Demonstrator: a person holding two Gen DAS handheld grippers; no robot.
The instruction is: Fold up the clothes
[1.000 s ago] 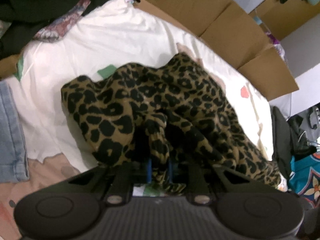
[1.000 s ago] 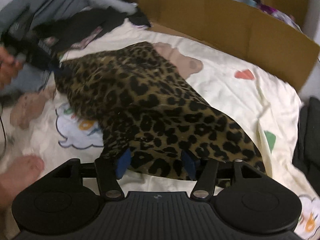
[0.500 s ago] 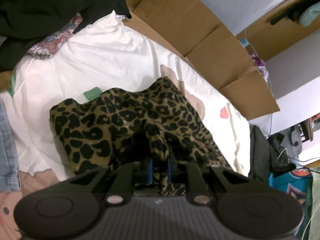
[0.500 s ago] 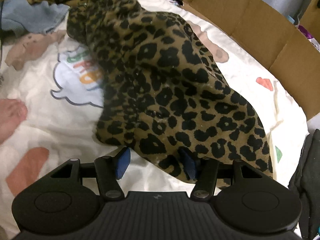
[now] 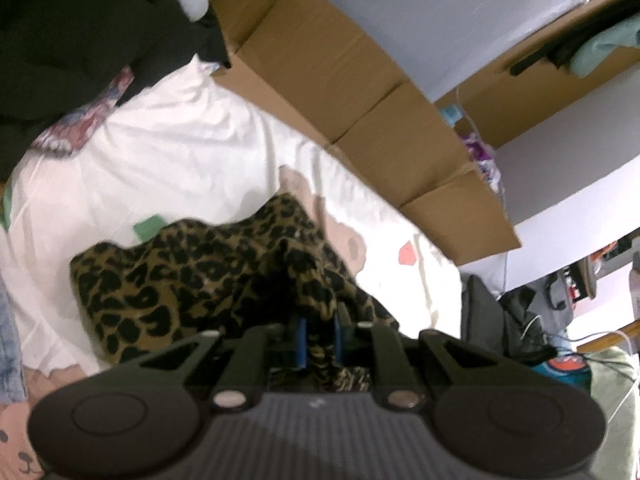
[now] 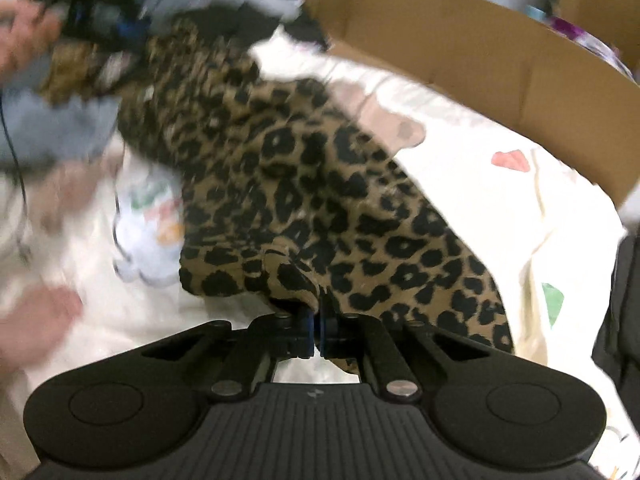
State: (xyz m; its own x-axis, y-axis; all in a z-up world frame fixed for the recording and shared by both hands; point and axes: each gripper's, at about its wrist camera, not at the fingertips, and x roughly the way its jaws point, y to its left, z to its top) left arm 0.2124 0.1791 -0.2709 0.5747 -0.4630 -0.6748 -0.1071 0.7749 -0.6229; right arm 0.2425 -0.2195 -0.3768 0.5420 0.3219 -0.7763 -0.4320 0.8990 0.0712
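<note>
Leopard-print garment (image 6: 320, 184) lies across the white printed bedsheet (image 6: 500, 208), stretched between my two grippers, and I judge that I am at the pick-up step: getting both ends in hand before any fold is made. On the right gripper (image 6: 316, 332) the jaws have just been closing, and now they are clenched on the near hem of the cloth, which bunches into a small ridge right at the blue pads. On the left gripper (image 5: 320, 340) the jaws are nearly together and they pinch a twisted strand of the same garment, so this end is grasped too. In the right wrist view I see the left gripper far away at the top left, with a hand (image 6: 16, 36) on it, and the cloth rises toward it.

My next move, I think, calls for lifting both ends together and pulling them apart, so the fabric hangs flat and I can find its true edges. The garment looks soft, thick and rumpled, with several layers on top of each other. Cardboard boxes (image 5: 360, 92) stand close behind the bed, so I should keep the swing small.
</note>
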